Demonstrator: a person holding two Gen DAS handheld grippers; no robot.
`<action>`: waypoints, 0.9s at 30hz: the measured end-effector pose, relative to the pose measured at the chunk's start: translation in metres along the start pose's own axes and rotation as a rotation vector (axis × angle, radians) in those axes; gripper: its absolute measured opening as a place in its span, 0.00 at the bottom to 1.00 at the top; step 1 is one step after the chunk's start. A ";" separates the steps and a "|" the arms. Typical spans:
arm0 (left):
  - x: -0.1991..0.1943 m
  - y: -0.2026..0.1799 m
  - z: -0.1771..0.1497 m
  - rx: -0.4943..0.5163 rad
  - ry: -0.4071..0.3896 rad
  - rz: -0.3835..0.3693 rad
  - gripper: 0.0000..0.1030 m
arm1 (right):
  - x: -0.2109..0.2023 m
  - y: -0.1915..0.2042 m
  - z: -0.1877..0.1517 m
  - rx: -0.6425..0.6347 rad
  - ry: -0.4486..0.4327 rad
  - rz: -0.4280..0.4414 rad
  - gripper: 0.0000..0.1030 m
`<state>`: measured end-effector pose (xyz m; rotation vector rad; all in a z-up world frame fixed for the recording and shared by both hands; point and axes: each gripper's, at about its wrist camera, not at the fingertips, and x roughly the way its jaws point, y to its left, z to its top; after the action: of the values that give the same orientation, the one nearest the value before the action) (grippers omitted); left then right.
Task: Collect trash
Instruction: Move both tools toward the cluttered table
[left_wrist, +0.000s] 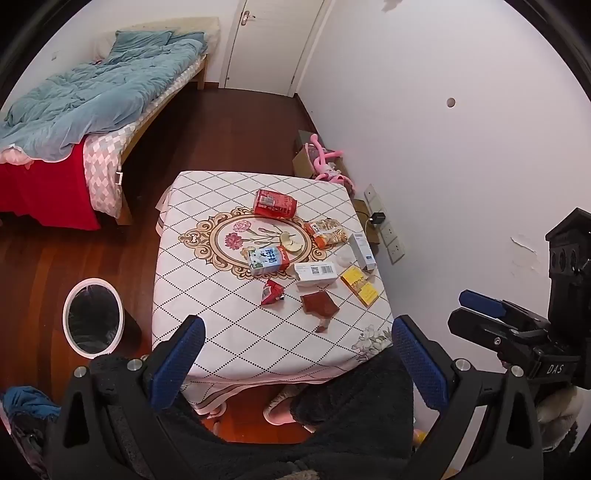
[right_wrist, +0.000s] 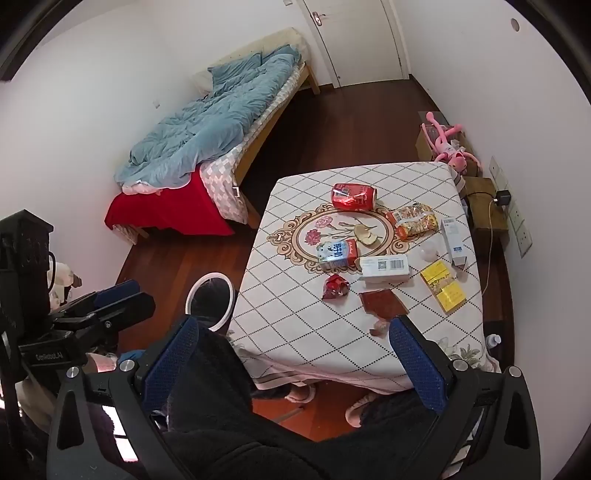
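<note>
Trash lies on a small table (left_wrist: 207, 295) (right_wrist: 295, 332) with a diamond-pattern cloth: a crushed red can (left_wrist: 275, 203) (right_wrist: 352, 196), a blue milk carton (left_wrist: 267, 259) (right_wrist: 337, 253), a red wrapper (left_wrist: 272, 291) (right_wrist: 335, 287), a brown wrapper (left_wrist: 319, 303) (right_wrist: 382, 302), a white box (left_wrist: 317, 273) (right_wrist: 386, 266), a yellow box (left_wrist: 360, 286) (right_wrist: 443, 287), a snack bag (left_wrist: 328, 232) (right_wrist: 415, 220) and apple peel (left_wrist: 290, 242) (right_wrist: 365, 233). A white-rimmed bin (left_wrist: 92, 317) (right_wrist: 211, 301) stands left of the table. My left gripper (left_wrist: 299, 365) and right gripper (right_wrist: 295, 369) are open and empty, above the table's near edge.
A bed (left_wrist: 92, 92) (right_wrist: 221, 122) with a blue quilt stands at the back left. A door (left_wrist: 266, 40) is at the back. A pink toy (left_wrist: 327, 162) (right_wrist: 448, 144) and boxes lie by the right wall. A tall white box (left_wrist: 364, 247) (right_wrist: 453, 240) lies near the table's right edge.
</note>
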<state>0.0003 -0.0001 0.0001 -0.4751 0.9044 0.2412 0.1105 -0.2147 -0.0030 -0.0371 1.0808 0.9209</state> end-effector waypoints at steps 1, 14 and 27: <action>0.000 0.000 0.000 0.000 -0.001 0.002 1.00 | -0.001 0.000 0.000 -0.003 0.000 -0.002 1.00; -0.002 -0.003 0.002 -0.009 -0.009 -0.026 1.00 | 0.000 0.008 0.002 -0.009 0.012 0.026 1.00; -0.012 -0.003 0.001 0.006 -0.045 -0.014 1.00 | 0.004 0.015 0.002 -0.032 0.005 0.037 1.00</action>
<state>-0.0053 -0.0022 0.0114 -0.4685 0.8578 0.2352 0.1032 -0.2016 0.0010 -0.0464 1.0746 0.9719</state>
